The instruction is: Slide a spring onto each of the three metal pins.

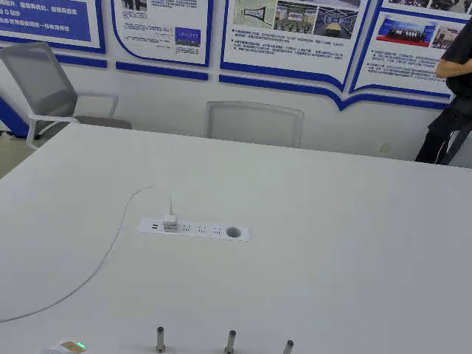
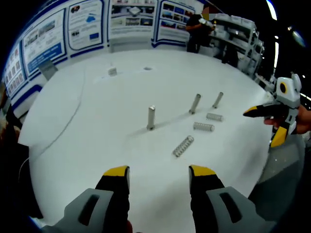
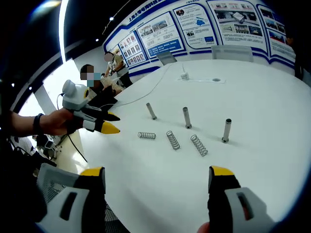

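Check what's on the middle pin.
Nothing: the middle pin stands bare, top to base. All three springs lie loose on the table beside it. Nothing covers it.

Bare tabletop (image 2: 92,141) all round, three upright pins (image 2: 151,118), loose springs (image 2: 183,145) alongside

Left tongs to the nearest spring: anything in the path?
Nothing visible. In the left gripper view, only bare table lies between the open left tongs and the nearest spring. The pins stand beyond it, and the right tongs hang off to the side, clear of that line.
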`<act>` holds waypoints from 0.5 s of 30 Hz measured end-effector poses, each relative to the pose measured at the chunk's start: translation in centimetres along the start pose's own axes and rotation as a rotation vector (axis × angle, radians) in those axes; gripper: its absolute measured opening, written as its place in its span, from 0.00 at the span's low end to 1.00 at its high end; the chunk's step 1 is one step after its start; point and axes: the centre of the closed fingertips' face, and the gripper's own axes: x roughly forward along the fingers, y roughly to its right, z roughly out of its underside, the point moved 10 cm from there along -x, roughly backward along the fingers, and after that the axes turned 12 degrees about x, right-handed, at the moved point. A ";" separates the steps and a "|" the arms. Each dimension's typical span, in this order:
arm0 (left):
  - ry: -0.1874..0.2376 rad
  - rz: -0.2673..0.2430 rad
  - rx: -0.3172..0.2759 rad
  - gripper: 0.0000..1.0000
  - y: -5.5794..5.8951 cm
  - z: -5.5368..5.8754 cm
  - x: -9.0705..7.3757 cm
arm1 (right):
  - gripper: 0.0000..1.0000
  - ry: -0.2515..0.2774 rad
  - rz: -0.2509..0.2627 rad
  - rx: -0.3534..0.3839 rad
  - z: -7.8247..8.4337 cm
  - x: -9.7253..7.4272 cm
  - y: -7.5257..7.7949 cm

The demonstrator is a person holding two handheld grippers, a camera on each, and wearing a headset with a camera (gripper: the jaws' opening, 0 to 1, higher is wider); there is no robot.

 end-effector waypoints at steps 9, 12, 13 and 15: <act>0.032 -0.028 -0.042 0.57 -0.1 1.5 -1.8 | 0.89 0.002 -0.010 0.004 0.0 0.5 -0.2; 0.039 -0.039 -0.052 0.58 -0.1 1.9 -2.6 | 0.89 -0.006 -0.011 0.003 0.1 0.6 -0.3; 0.042 -0.042 -0.055 0.59 -0.2 2.1 -2.7 | 0.89 -0.005 -0.011 0.003 0.1 0.6 -0.3; 0.050 -0.050 -0.058 0.61 -0.2 2.2 -3.2 | 0.89 0.000 -0.011 0.005 0.0 0.5 -0.3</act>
